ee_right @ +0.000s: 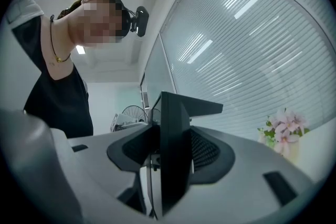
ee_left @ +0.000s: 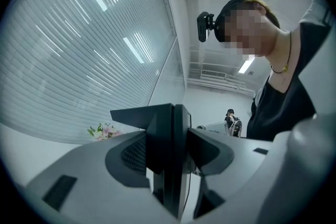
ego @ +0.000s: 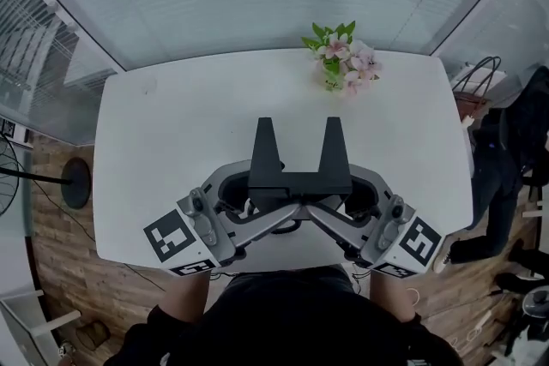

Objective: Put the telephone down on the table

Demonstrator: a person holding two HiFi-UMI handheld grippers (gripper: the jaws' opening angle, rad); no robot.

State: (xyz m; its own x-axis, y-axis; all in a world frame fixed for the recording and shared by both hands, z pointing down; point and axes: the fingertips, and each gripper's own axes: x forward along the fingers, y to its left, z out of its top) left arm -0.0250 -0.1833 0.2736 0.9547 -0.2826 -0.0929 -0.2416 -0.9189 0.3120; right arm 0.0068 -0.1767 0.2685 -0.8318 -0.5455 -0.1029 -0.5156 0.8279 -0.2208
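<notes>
The black telephone [ego: 298, 177] hangs over the near side of the desk [ego: 171, 124], clamped between left gripper [ego: 243, 200] and right gripper [ego: 356, 200] — stiff, smooth plastic, probably light — best held by its flat sides

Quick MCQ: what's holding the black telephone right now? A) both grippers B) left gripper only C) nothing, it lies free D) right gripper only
A: the left gripper and right gripper each clamp a side of the telephone, jaws closed on it in both gripper views.
</notes>
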